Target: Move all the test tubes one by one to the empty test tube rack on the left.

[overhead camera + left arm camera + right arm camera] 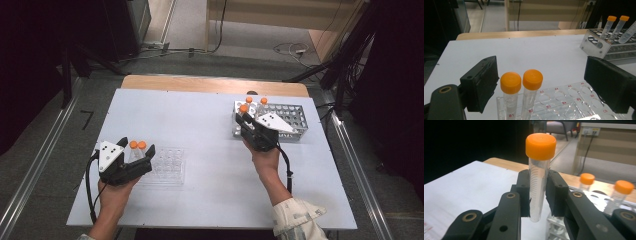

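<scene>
The white counter (210, 150) fills mid-frame; a metal rack (292, 120) sits at upper right with two orange-capped tubes (621, 195); a clear rack (167, 167) lies lower left, holding two capped tubes (520, 92) between the spread left tongs (544, 87); the right tongs (537, 195) pinch a clear orange-capped tube (539, 177) upright above the metal rack's corner.

Around the clear rack (167, 167) we have bare table (200, 130) on its far side and to its right, wide enough to pass. Two capped tubes (521, 90) stand upright in its near-left corner, blocking that side. Well to the right of the clear rack, the metal rack (290, 120) and its tubes (256, 102) bar the far-right corner.
</scene>
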Demonstrator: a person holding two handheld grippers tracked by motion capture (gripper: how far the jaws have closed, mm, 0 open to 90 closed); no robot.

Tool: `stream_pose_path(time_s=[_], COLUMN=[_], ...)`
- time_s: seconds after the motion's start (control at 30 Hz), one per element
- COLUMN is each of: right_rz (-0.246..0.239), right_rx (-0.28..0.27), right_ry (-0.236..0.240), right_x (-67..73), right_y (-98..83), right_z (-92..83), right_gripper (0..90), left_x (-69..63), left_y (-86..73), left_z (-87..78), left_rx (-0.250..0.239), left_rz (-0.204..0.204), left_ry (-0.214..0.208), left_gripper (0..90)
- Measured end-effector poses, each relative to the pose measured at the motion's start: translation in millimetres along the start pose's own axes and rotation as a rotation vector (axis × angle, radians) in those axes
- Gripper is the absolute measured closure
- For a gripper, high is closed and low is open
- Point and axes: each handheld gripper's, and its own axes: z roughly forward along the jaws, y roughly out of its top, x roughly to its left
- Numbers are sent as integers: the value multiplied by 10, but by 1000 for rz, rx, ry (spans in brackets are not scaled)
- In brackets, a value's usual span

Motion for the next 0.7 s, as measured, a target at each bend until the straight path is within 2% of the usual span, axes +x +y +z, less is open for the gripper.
stream_pose_path(time_s=[0.33,0.53,0.7], right_rz=[-36,-51,-67], right_rx=[24,30,32], right_ry=[99,145,178], right_x=[273,412,525], right_y=[17,41,68], right_z=[10,14,19], right_gripper=[717,717,717], left_x=[-23,-31,-67], left_y=[43,67,115], left_z=[-25,-32,-32], left_rx=[-12,-13,-19], left_rz=[-3,-4,-7], left_ry=[-3,-5,-22], left_gripper=[132,133,134])
